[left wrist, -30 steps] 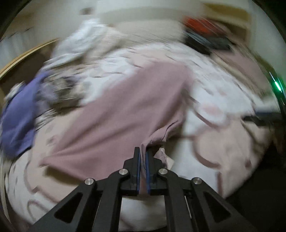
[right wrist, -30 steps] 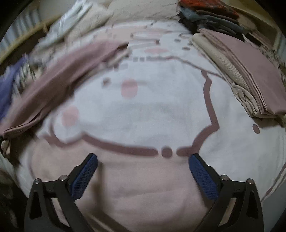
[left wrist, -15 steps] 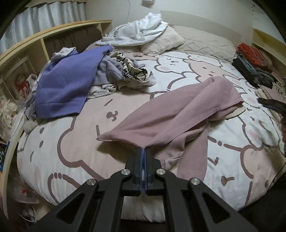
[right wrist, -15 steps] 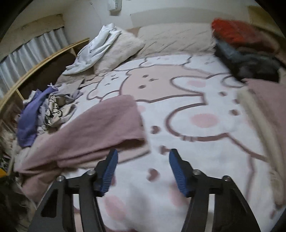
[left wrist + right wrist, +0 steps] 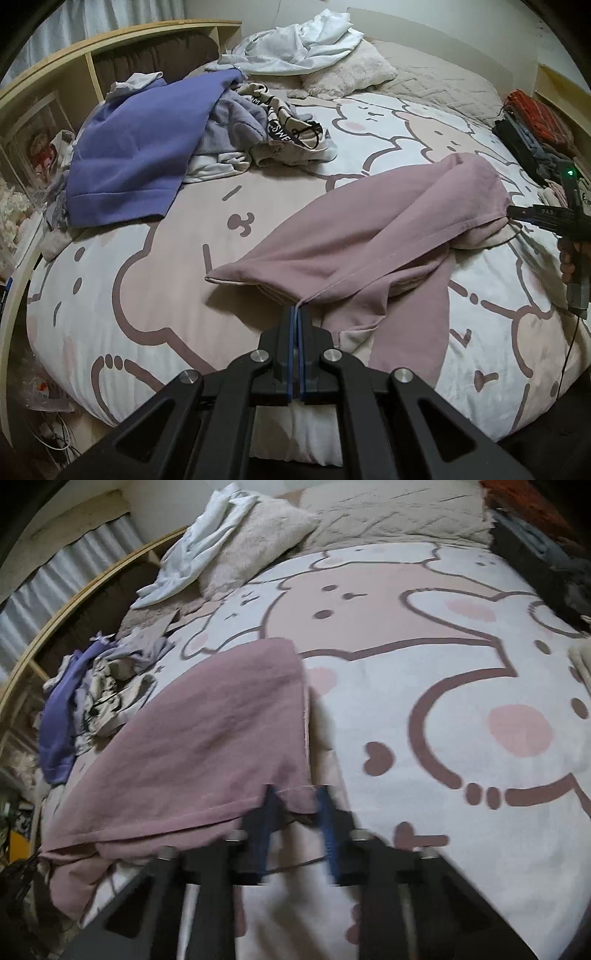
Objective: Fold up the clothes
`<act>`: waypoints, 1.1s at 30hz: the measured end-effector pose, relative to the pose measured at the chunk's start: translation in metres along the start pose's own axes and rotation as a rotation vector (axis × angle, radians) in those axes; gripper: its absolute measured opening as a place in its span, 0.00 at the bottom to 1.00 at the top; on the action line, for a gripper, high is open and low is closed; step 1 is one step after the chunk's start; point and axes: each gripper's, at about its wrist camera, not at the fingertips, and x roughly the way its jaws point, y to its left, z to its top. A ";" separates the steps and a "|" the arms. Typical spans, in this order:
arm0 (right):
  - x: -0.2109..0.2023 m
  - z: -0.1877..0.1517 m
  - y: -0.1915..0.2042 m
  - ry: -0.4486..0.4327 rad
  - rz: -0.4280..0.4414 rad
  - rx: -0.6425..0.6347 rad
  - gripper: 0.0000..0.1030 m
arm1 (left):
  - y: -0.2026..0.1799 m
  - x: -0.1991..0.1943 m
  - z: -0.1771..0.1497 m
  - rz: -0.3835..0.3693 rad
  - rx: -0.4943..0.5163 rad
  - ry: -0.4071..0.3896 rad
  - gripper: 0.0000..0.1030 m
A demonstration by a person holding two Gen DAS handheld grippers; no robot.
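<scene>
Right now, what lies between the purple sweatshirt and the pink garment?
Left wrist view: only bare bear-print bedspread separates the purple sweatshirt from the pink garment.

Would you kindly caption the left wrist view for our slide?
Left gripper pinches the mauve garment on the cartoon bedspread.

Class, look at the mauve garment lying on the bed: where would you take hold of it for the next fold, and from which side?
Grip the mauve garment at its hemmed corners. The left gripper is shut on the near corner. The right gripper, whose jaws have just been closing, comes in from the bed's near edge, straddling the far corner. Those edges lift off the cover and are thin enough to pinch.
</scene>
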 end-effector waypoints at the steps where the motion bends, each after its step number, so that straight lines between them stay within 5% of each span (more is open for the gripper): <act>1: -0.004 -0.001 0.004 -0.002 0.008 -0.013 0.07 | 0.000 0.000 0.001 -0.002 -0.003 -0.001 0.03; 7: -0.057 0.006 0.023 -0.086 0.104 0.015 0.05 | -0.018 -0.035 0.012 -0.026 0.054 -0.128 0.11; 9: -0.078 0.012 0.030 -0.123 0.169 0.043 0.05 | -0.035 -0.057 0.017 -0.069 0.102 -0.212 0.43; 10: -0.093 0.017 0.037 -0.152 0.211 0.049 0.05 | -0.045 -0.068 0.020 -0.095 0.124 -0.254 0.48; 16: -0.161 0.044 0.087 -0.276 0.435 0.023 0.04 | -0.124 -0.104 0.034 -0.200 0.237 -0.455 0.51; 24: -0.218 0.053 0.141 -0.356 0.555 -0.057 0.04 | -0.169 -0.085 0.020 0.043 0.323 -0.562 0.51; 33: -0.247 0.050 0.136 -0.416 0.573 -0.039 0.04 | -0.118 -0.049 -0.019 0.274 0.309 -0.428 0.51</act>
